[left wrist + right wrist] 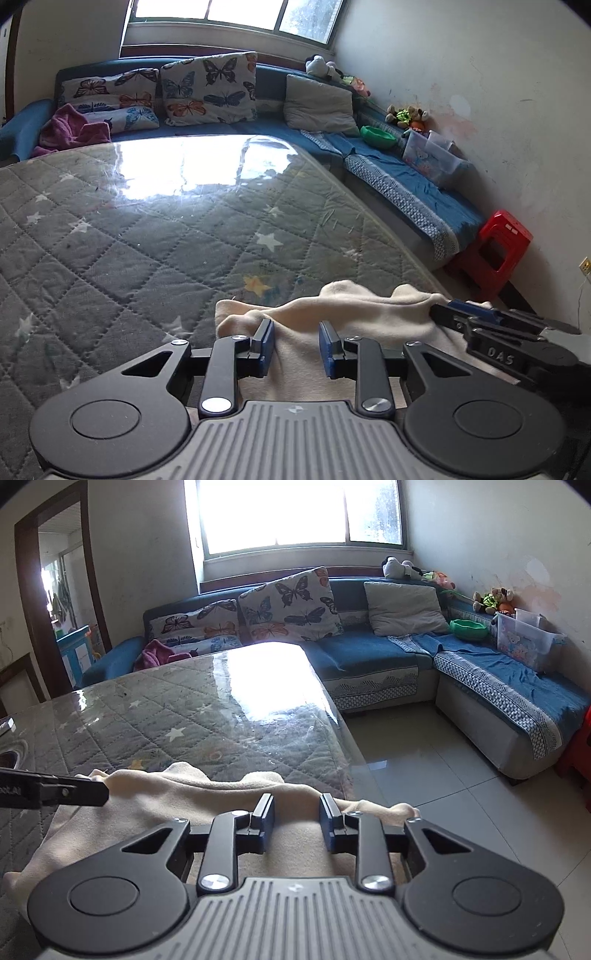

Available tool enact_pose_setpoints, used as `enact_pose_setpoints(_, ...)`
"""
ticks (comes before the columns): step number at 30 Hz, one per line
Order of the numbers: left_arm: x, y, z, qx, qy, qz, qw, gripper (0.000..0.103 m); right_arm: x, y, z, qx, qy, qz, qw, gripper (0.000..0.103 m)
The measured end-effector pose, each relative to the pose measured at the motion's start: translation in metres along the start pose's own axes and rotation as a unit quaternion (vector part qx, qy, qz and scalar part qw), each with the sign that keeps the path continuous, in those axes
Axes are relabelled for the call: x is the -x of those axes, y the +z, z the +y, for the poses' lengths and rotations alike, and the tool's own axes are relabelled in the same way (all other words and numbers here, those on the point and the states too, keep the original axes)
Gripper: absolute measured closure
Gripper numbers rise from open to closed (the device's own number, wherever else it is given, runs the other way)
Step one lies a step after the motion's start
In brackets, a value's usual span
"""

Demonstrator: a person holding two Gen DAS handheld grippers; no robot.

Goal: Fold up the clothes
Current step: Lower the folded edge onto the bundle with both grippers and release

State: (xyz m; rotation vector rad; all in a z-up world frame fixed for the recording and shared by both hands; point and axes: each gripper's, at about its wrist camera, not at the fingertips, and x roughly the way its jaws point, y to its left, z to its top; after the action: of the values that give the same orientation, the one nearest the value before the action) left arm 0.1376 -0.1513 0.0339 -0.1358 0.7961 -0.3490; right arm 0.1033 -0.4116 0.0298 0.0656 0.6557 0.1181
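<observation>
On the near edge of a tabletop [147,229] covered with a grey quilted cloth printed with stars, under a glossy clear sheet, lies a cream-coloured garment [354,314]. It is bunched into soft ridges and sits at the corner nearest both cameras, with one end drooping past the tabletop's edge over the tiled floor [424,760].

The left tongs [296,349] hang just above the garment with their two blue-padded fingers spread apart, and nothing is held between them. The right tongs [296,827] hover over the same garment, also spread open and empty. In the left view, the right tongs reach in from the right side, their tips resting at the garment's far ridge. In the right view, the left tongs come in from the left and meet the cloth near its upper left corner.

Beyond the tabletop stands a blue corner sofa [369,657] with butterfly cushions [291,605], a plain grey cushion [404,607], a purple cloth [70,129], a green bowl [468,629] and soft toys [493,600]. A red stool [498,251] stands by the wall.
</observation>
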Motion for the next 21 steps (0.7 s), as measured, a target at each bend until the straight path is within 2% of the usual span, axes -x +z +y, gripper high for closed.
enact_pose_setpoints(1, -0.002, -0.001, 0.002, -0.003, 0.003, -0.001, 1.0, 0.08, -0.002, 0.0, 0.001, 0.001, 0.002, 0.001, 1.0, 0.075)
enact_pose_setpoints(11, 0.007, -0.005, 0.028, -0.005, 0.034, -0.015, 0.9993, 0.08, -0.015, 0.004, 0.035, 0.049, 0.014, -0.001, 0.999, 0.075)
enact_pose_setpoints(15, 0.014, -0.001, 0.027, -0.006, 0.044, -0.012, 0.999, 0.08, -0.012, 0.01, 0.04, 0.051, 0.022, -0.009, 0.998, 0.074)
enact_pose_setpoints(18, 0.022, 0.002, 0.016, -0.018, 0.037, -0.022, 0.9989, 0.08, 0.0, 0.011, 0.041, 0.049, 0.034, -0.017, 0.998, 0.07)
enact_pose_setpoints(21, 0.021, 0.007, -0.001, -0.029, 0.01, -0.028, 0.9991, 0.08, 0.005, 0.008, 0.047, 0.063, 0.038, -0.015, 0.997, 0.066)
